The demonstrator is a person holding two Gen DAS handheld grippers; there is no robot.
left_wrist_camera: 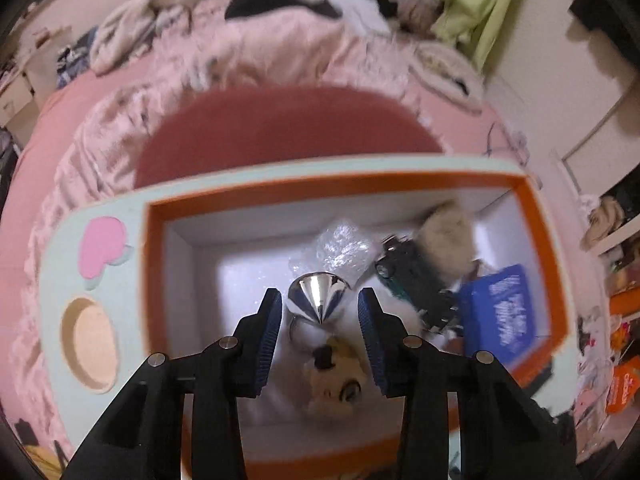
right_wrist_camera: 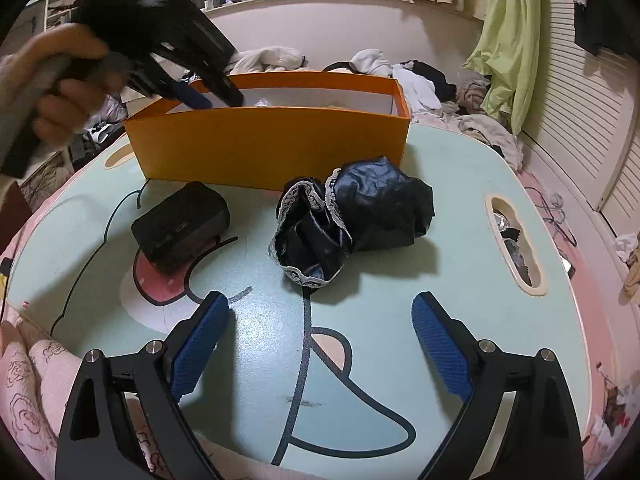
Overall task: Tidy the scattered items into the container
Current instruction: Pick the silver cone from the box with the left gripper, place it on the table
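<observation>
My left gripper (left_wrist_camera: 320,314) hangs over the open orange box (left_wrist_camera: 154,280) and is shut on a small shiny silver cone (left_wrist_camera: 318,294), which stays sharp against the blurred background. Inside the box lie a plush toy (left_wrist_camera: 336,384), clear plastic wrap (left_wrist_camera: 340,244), a dark toy car (left_wrist_camera: 412,276), a furry thing (left_wrist_camera: 448,236) and a blue packet (left_wrist_camera: 500,308). In the right wrist view a hand holds the left gripper (right_wrist_camera: 224,98) above the orange box (right_wrist_camera: 268,144). My right gripper (right_wrist_camera: 320,344) stands open and empty, low over the table, just short of a crumpled black lace-trimmed cloth (right_wrist_camera: 352,216). A black case (right_wrist_camera: 180,224) lies to its left.
The pale green table (right_wrist_camera: 440,160) with a cartoon print rests on a pink bed; a cut-out slot (right_wrist_camera: 516,240) is near its right edge. Heaped clothes (right_wrist_camera: 416,76) lie behind the box. A green cloth (right_wrist_camera: 508,40) hangs at the right by a slatted door.
</observation>
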